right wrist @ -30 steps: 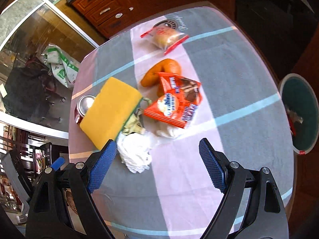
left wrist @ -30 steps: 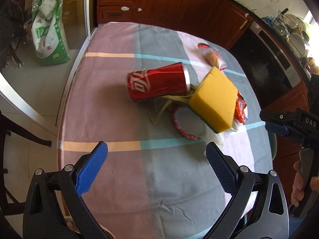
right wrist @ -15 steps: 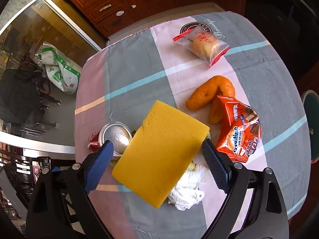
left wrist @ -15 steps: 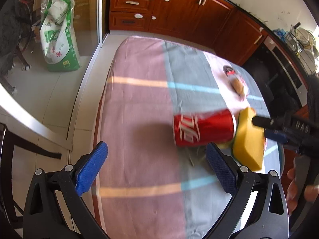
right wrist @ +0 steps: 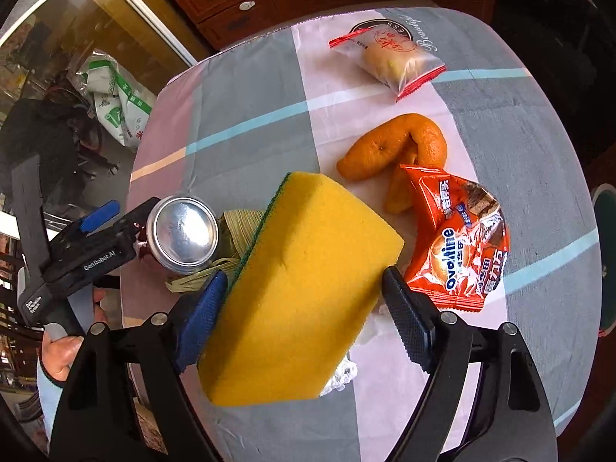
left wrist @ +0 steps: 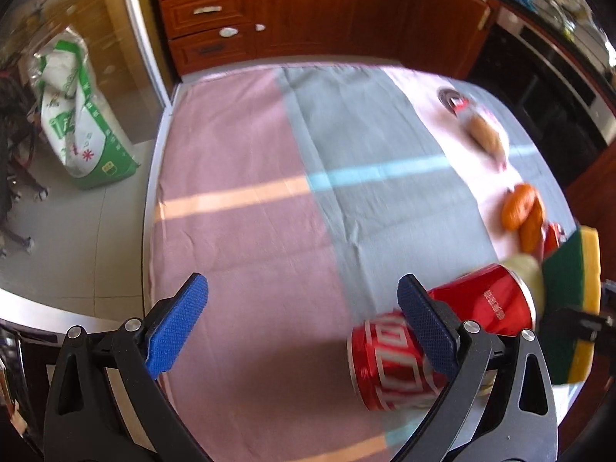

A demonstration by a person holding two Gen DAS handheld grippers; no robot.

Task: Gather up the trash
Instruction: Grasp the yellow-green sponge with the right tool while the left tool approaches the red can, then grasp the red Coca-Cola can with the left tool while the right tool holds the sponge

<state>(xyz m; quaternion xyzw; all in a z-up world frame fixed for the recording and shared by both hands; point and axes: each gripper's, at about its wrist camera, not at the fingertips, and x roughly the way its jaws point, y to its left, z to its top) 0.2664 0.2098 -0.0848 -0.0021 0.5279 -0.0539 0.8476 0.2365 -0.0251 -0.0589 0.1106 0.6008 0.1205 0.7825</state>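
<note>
Sponge [right wrist: 304, 288] sits between right gripper's [right wrist: 304, 319] fingers, beside red can [right wrist: 181, 231].

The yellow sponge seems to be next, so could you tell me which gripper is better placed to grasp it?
Right. The right gripper is open with the yellow sponge between its fingers. The left gripper is open over bare cloth, beside the red can.

Home kitchen: reddish-brown wooden cabinets with white oval knobs [left wrist: 308, 11], a black built-in oven [left wrist: 554, 88], and a pink-and-grey checked tablecloth [left wrist: 269, 200] covering the dining table.
</note>
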